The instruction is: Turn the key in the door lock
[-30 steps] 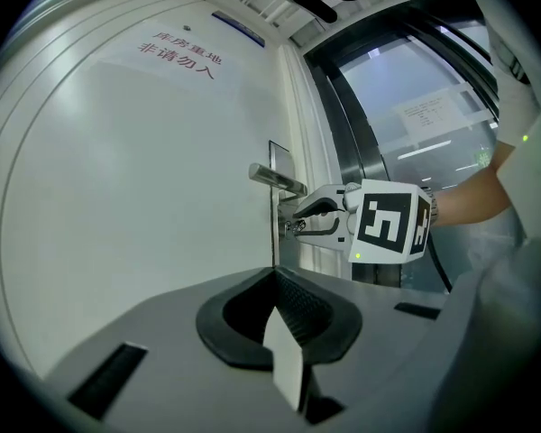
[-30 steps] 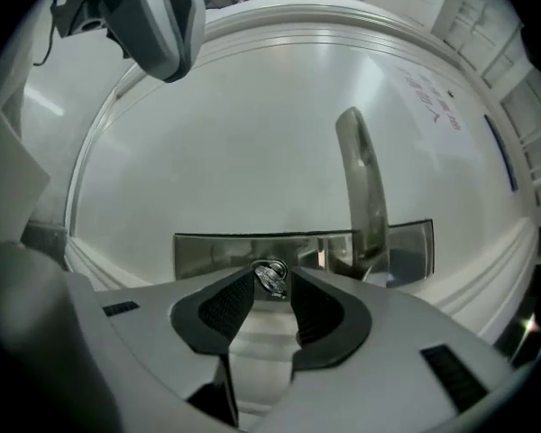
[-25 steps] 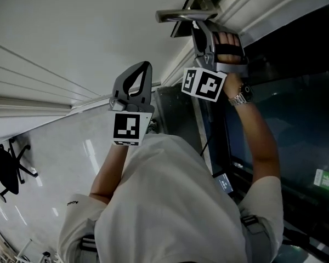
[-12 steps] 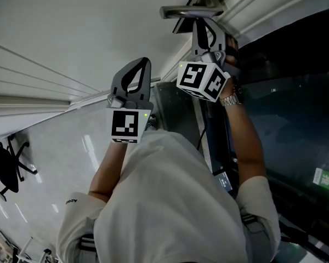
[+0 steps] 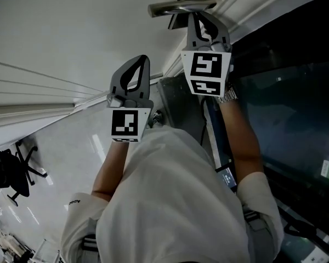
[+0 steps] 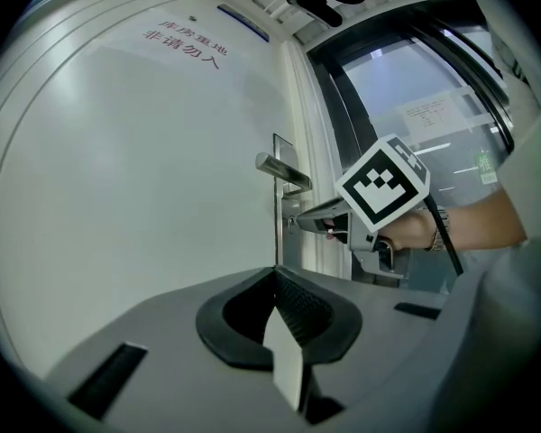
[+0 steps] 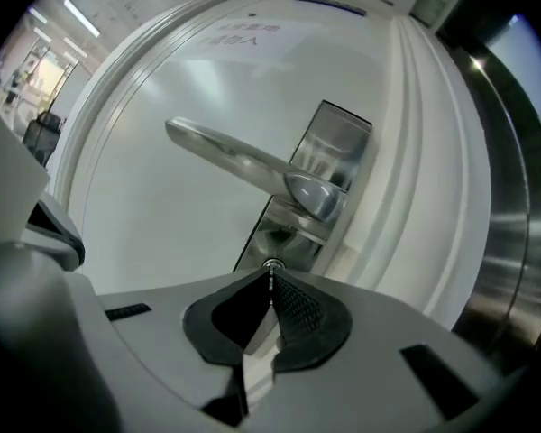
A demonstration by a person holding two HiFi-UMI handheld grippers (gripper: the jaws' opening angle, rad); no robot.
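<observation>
Right hand-held gripper (image 7: pixel 270 276), just closed on key (image 7: pixel 271 265)

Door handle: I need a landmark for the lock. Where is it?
In the right gripper view the door handle sticks out leftward from the steel lock plate, just above the keyhole.

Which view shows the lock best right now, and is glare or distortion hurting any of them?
Right gripper view: sharp and close on the lock plate, fisheye bending the door edge, bright highlights on the handle. Left gripper view: lock small, window bright behind. Head view: dim, lock not discernible.
</observation>
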